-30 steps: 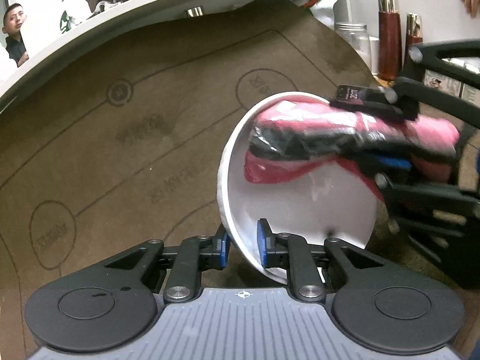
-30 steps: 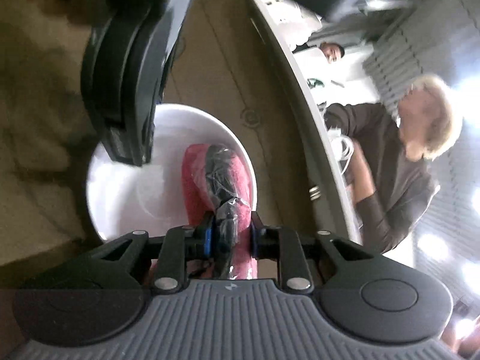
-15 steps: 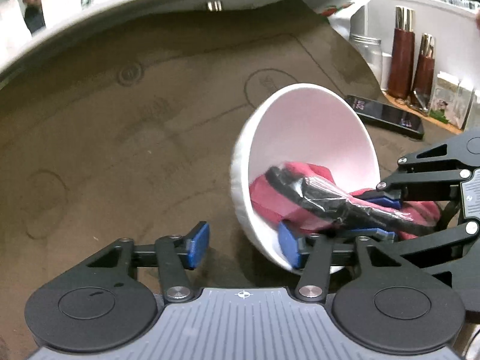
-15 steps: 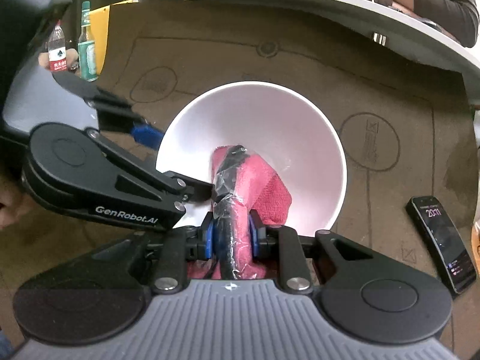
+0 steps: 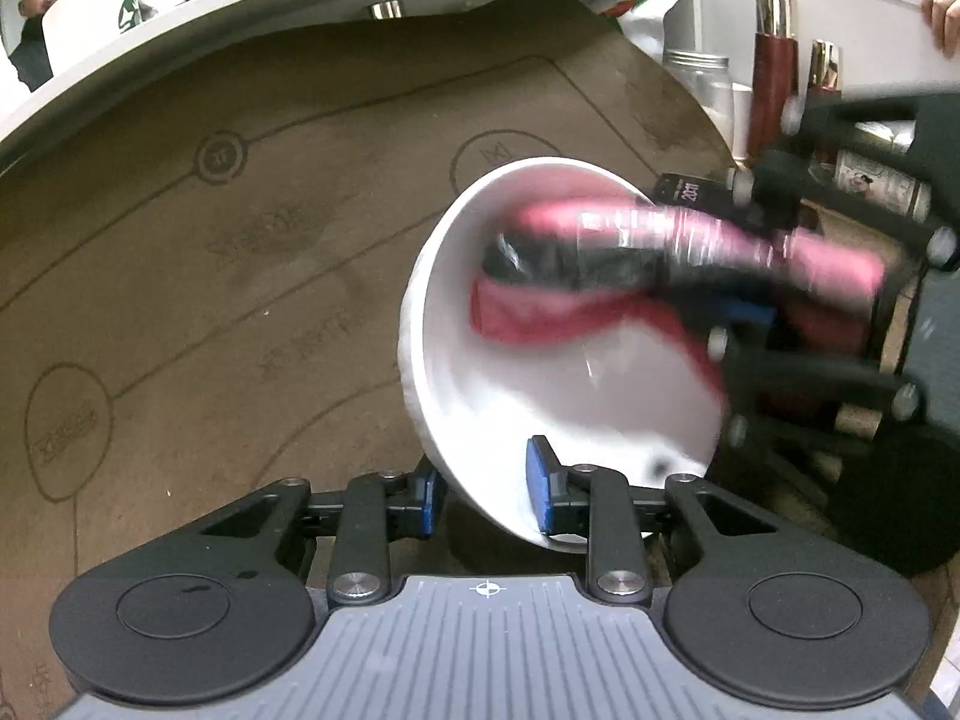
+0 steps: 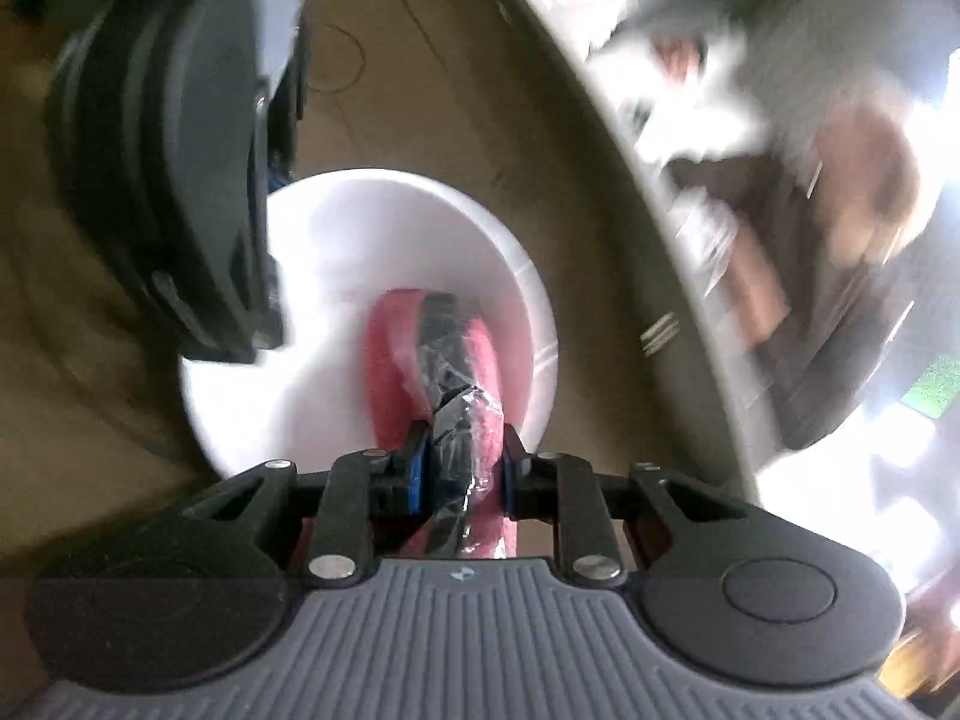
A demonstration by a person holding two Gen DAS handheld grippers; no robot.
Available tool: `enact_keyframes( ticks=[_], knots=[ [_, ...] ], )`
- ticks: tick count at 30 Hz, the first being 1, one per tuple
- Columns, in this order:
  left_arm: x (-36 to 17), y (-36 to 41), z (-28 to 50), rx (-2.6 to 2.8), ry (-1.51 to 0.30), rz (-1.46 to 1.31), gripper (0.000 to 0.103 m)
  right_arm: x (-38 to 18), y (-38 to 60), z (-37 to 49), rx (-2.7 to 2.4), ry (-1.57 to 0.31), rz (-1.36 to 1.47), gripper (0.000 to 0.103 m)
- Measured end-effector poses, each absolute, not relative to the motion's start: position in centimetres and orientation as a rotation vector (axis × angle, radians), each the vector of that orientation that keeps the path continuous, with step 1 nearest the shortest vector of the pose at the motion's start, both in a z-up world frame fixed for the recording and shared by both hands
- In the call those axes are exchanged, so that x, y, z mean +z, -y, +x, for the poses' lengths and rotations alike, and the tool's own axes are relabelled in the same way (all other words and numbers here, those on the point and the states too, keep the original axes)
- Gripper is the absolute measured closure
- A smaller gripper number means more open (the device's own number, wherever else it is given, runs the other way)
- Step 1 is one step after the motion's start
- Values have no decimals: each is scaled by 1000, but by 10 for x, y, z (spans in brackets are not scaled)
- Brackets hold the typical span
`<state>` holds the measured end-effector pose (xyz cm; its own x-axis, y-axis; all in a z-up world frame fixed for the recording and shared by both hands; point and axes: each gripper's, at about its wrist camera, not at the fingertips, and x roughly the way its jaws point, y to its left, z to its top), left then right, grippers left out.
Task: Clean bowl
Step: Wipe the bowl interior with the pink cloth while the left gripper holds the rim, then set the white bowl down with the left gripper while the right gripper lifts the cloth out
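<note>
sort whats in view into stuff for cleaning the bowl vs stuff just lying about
In use: white bowl; pink cloth; left tool gripping the bowl's rim; right tool clamping the cloth.

Lying about: phone; glass jar; two dark red bottles.

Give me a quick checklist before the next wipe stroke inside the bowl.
1. Left tongs clamp the white bowl by its rim: ok.
2. Bowl tilted with its opening toward the cloth: ok.
3. Right tongs shut on the pink cloth: ok.
4. Cloth reaching inside the bowl: ok.
5. Bowl interior free of residue: cannot tell, the view is blurred.
6. Phone behind the bowl clear of the stroke: cannot tell.
</note>
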<state>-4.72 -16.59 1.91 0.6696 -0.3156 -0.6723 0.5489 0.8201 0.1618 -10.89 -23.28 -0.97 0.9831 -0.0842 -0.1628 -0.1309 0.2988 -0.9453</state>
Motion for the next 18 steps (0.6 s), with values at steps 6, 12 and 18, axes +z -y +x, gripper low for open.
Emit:
enact_keyframes(
  ticks=[6, 12, 18],
  knots=[
    [21, 168, -45, -503, -680, 388, 74, 28, 250, -101, 202, -426, -831, 81],
    [29, 172, -50, -463, -652, 414, 60, 23, 269, -71, 307, -593, -478, 81],
    [27, 173, -50, -441, -654, 410, 56, 27, 282, -57, 351, -620, -336, 81]
  ],
)
